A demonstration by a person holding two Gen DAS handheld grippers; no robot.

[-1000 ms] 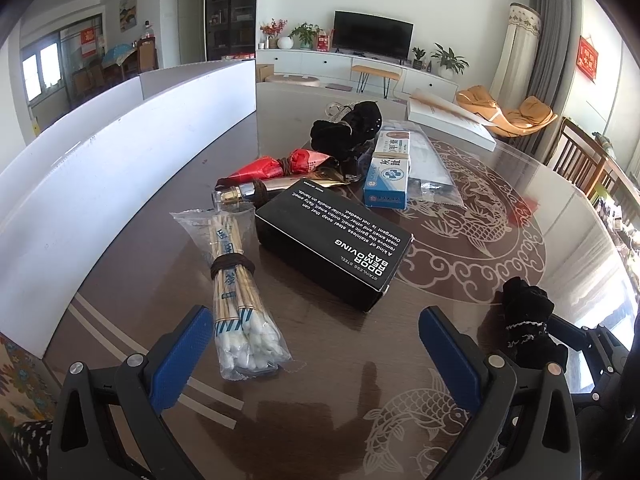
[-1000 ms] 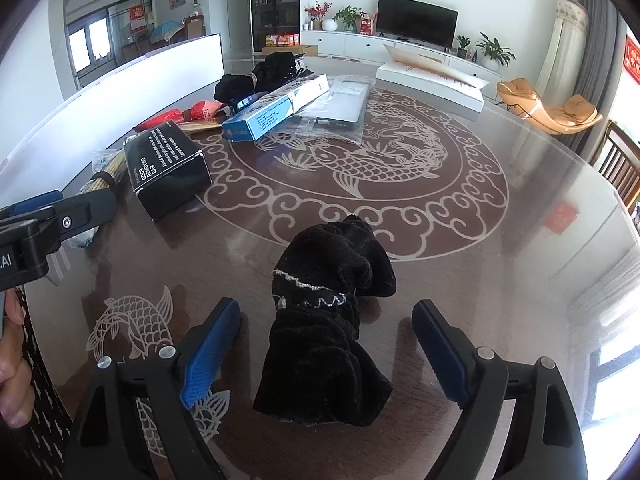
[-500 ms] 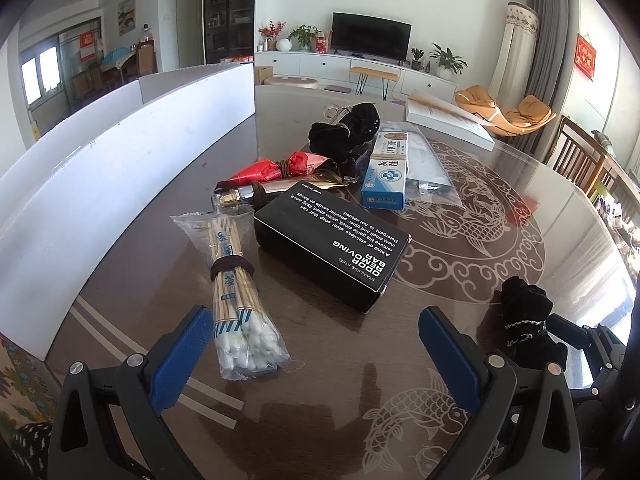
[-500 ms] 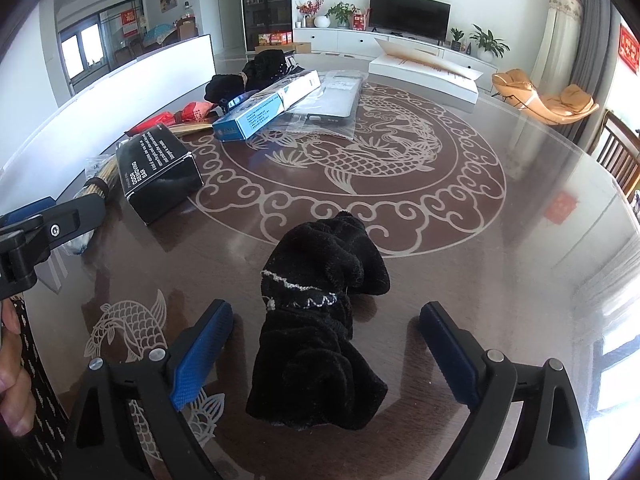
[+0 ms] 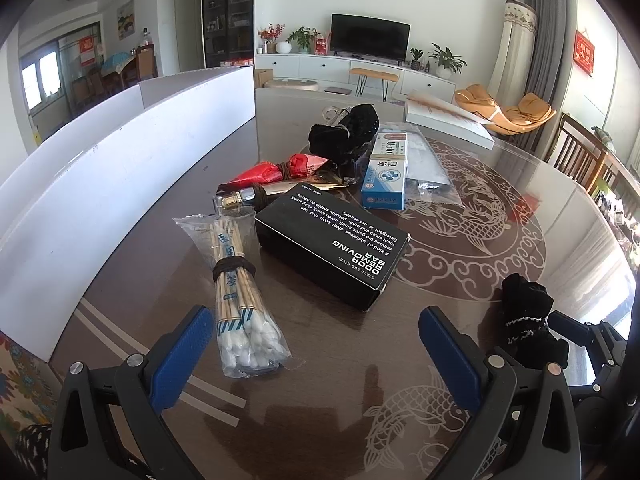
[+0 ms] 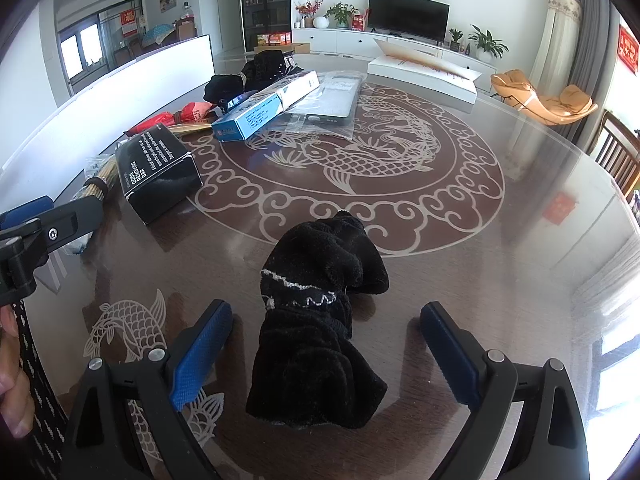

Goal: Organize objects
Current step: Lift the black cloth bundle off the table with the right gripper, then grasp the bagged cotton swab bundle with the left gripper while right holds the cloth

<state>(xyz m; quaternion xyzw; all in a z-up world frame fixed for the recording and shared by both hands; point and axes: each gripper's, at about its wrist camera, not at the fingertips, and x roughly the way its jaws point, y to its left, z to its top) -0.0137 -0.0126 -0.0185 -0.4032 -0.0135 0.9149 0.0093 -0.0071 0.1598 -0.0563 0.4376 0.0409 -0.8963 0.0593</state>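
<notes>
A black sock bundle (image 6: 320, 320) lies on the glass table between the wide-open fingers of my right gripper (image 6: 326, 340); it also shows in the left wrist view (image 5: 524, 316). My left gripper (image 5: 316, 344) is open and empty above the table, with a bag of cotton swabs (image 5: 236, 296) by its left finger and a black box (image 5: 332, 244) ahead. Farther back lie a blue-white box (image 5: 386, 172), a red packet (image 5: 280, 170), a metal bottle (image 5: 240, 198) and another black sock bundle (image 5: 344, 132).
A white board (image 5: 120, 168) stands along the table's left side. A clear plastic bag (image 6: 332, 100) and a flat white box (image 6: 424, 74) lie at the far end. Chairs (image 5: 588, 160) stand to the right. My left gripper shows at the left in the right wrist view (image 6: 44, 232).
My right gripper has drawn back slightly from the sock bundle and stays open. My left gripper has hardly moved.
</notes>
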